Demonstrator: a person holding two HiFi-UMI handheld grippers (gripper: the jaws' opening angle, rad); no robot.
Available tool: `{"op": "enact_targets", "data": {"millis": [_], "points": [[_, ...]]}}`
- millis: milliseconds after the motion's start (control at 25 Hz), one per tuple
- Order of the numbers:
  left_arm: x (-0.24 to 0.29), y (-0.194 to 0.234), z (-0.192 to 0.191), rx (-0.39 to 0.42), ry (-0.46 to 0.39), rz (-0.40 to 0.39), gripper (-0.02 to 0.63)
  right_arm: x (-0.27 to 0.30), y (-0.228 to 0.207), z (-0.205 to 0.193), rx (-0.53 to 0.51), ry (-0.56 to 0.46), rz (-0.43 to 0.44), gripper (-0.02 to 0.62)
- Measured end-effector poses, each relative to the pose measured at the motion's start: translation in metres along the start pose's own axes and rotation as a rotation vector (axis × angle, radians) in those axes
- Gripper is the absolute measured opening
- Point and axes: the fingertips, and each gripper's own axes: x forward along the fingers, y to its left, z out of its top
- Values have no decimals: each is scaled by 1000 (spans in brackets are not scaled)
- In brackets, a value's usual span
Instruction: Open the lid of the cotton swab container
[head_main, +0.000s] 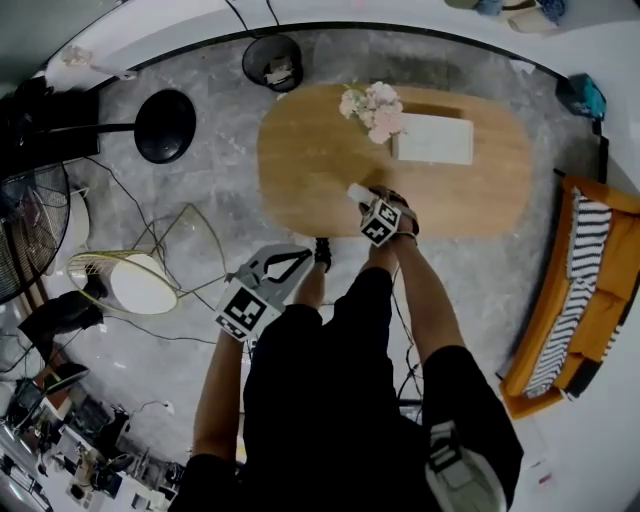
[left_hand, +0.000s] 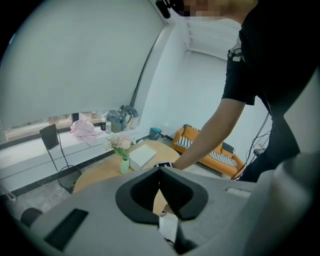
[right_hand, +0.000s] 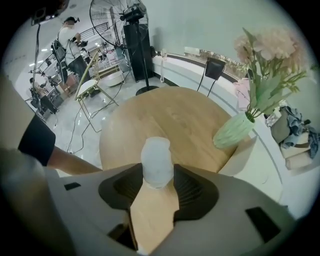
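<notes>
- Grey floor (head_main: 210, 170) is lying open all around the oval wooden table (head_main: 310, 160).
- Left gripper (head_main: 320, 254) is hovering off the table's near edge, jaws pressed together on nothing.
- Right gripper (head_main: 366, 200) is clamping the cotton swab container (right_hand: 157, 160) just inside the near rim.
- Vase of flowers (head_main: 372, 108) and white box (head_main: 433, 138) are occupying the far edge.
- Orange sofa (head_main: 590, 300) is bordering the right.

No words, brands, numbers or signs can be read in any view. Only black-and-white square patterns are seen. These are on the left marker cube (head_main: 247, 310) of the left claw (head_main: 320, 253), lower left of centre in the head view, and on the right marker cube (head_main: 380, 222) of the right claw (head_main: 356, 192) near the centre.
</notes>
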Motion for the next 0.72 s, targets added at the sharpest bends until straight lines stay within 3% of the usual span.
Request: {"op": "enact_targets", "data": {"millis": [480, 720], "points": [[-17, -11, 6, 19, -45, -25, 0, -91, 10, 31, -53, -101, -35, 178], [-36, -16, 18, 46, -63, -56, 0, -156, 37, 58, 30, -198, 83, 176]]}}
